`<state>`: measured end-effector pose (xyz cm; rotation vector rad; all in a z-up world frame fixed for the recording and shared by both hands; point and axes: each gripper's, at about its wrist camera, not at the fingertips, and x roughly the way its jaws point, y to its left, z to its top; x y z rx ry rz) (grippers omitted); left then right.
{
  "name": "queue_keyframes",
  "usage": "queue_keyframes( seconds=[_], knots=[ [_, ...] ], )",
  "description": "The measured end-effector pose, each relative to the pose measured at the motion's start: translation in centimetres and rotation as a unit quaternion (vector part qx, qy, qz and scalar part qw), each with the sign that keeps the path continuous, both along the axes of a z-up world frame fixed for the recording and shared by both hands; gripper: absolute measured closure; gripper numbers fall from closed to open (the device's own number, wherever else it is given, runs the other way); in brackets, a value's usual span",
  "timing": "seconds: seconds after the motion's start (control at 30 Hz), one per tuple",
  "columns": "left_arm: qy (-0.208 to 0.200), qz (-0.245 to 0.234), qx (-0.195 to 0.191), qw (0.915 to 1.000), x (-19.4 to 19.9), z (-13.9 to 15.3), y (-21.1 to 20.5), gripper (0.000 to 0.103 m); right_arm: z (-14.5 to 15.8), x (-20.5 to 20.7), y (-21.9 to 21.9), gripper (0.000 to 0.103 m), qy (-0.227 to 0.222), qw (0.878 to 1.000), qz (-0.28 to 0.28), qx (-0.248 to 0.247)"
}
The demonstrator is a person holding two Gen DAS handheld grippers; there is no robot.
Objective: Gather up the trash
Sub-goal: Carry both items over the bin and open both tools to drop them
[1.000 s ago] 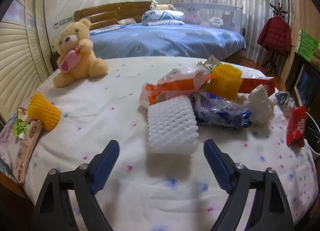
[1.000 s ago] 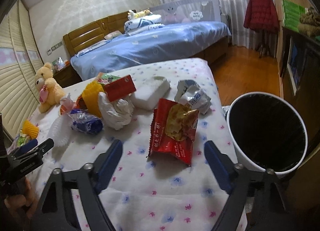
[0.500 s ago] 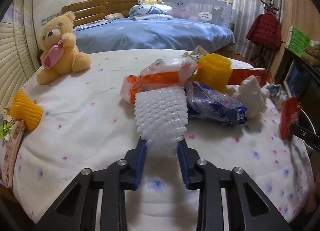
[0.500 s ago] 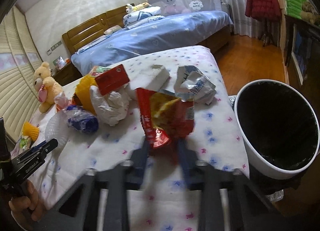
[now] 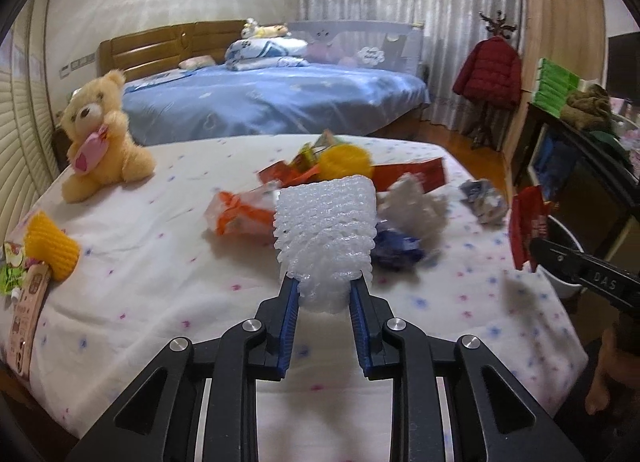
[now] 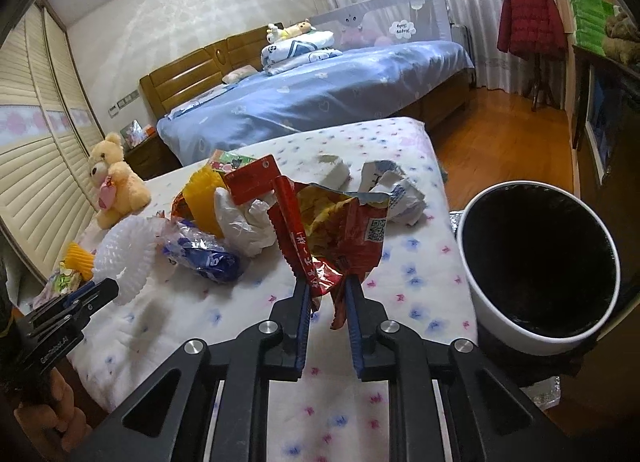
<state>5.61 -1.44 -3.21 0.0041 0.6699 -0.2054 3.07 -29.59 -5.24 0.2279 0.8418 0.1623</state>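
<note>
My left gripper [image 5: 324, 286] has a white foam fruit net [image 5: 326, 221] between its blue pads, lifted off the white flowered bedspread [image 5: 160, 262]; the jaws are still closing and squeeze its near end. My right gripper [image 6: 326, 286] is shut on the lower edge of a crumpled red snack bag [image 6: 340, 229], held above the bedspread just left of the white bin [image 6: 520, 336]. The right wrist view also shows the left gripper [image 6: 108, 288] with the foam net [image 6: 128, 246] at the far left.
Trash lies piled mid-bed: a blue wrapper [image 6: 204, 256], a white plastic bag [image 6: 244, 221], a yellow foam net [image 6: 202, 197], a red card [image 6: 252, 177], a crumpled white wrapper [image 6: 400, 189]. A teddy bear [image 5: 100, 133] and another yellow net [image 5: 50, 246] lie left.
Both grippers went from wide open to closed: the left onto the white foam net, the right onto the red snack bag. Each has lifted its piece off the bedspread.
</note>
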Motion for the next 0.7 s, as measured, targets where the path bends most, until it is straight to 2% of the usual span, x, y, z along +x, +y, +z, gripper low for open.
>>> queue_keyframes(
  seconds=[0.33,0.7],
  knots=[
    [0.009,-0.069,0.013,0.9975,-0.2,0.1,-4.3,0.08,0.5,-1.1,-2.7,0.086,0.001,1.0,-0.023,0.003],
    [0.015,-0.133,0.024,0.9907,2.3,0.2,-9.1,0.08,0.8,-1.9,-7.4,0.086,0.004,0.998,-0.07,-0.003]
  ],
)
